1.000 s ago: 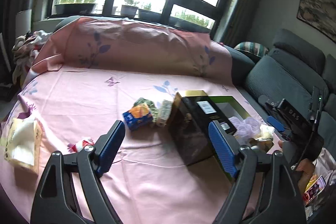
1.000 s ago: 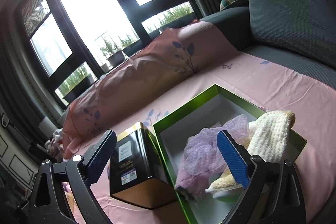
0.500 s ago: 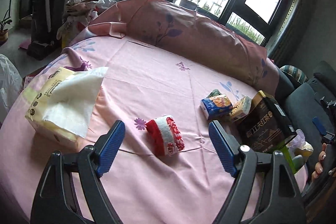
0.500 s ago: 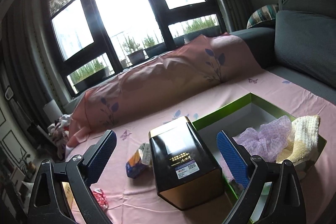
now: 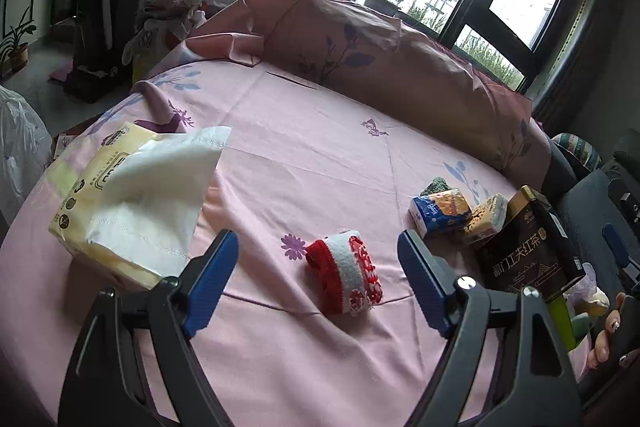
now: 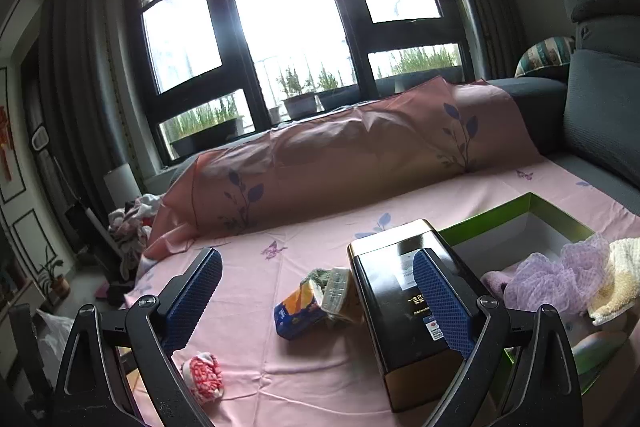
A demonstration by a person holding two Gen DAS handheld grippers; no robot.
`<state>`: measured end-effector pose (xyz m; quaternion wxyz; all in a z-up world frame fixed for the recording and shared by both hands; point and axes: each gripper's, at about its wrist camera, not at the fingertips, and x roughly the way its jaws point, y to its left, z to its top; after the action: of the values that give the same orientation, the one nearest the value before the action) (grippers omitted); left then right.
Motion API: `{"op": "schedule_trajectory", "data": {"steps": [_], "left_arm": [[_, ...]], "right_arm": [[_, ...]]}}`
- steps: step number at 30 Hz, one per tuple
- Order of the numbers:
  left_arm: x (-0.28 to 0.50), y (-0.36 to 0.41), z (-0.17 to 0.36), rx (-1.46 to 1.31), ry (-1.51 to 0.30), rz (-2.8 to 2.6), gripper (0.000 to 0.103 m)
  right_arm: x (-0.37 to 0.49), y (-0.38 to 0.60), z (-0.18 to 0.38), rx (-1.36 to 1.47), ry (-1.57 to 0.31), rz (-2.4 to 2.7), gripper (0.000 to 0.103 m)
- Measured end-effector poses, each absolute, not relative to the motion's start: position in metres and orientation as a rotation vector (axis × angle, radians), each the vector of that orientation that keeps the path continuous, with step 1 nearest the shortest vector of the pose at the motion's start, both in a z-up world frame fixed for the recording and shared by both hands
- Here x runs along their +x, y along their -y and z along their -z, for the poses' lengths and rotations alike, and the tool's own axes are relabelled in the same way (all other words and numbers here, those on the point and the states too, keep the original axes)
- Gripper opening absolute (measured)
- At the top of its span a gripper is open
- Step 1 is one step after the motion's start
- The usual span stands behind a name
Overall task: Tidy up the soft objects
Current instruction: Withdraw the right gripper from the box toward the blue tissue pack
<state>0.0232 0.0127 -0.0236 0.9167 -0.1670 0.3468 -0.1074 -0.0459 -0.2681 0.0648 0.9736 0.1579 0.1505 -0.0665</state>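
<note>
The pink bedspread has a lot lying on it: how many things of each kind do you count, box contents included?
Rolled red-and-white cloth: 1
Small tissue packs: 2
Large yellow tissue pack: 1
Dark green item behind the packs: 1
Black tea tin: 1
Green box: 1
Soft cloths in the box, purple mesh and cream knit: 2
Total: 9

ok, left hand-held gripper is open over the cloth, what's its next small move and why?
Probably ease the left hand-held gripper forward and down so its fingers straddle the red-and-white rolled cloth, then close. The cloth lies loose on the pink sheet, just ahead of the open fingers and roughly centred between them. The green box already holds a purple mesh pouf, so this looks like the next item.
</note>
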Motion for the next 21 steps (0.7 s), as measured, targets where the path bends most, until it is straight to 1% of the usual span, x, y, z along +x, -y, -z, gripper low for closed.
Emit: {"op": "schedule_trajectory", "data": {"steps": [11, 16, 21], "left_arm": [[0.026, -0.026, 0.017, -0.422, -0.702, 0.195, 0.081], [0.029, -0.028, 0.014, -0.41, -0.709, 0.212, 0.08], [0.029, -0.038, 0.01, -0.367, -0.69, 0.166, 0.08]], "right_arm": [[-0.048, 0.267, -0.064, 0.34, -0.293, 0.098, 0.097], [-0.041, 0.245, -0.065, 0.287, -0.342, 0.024, 0.097], [-0.021, 0.22, -0.059, 0.31, -0.435, -0.093, 0.097]]}}
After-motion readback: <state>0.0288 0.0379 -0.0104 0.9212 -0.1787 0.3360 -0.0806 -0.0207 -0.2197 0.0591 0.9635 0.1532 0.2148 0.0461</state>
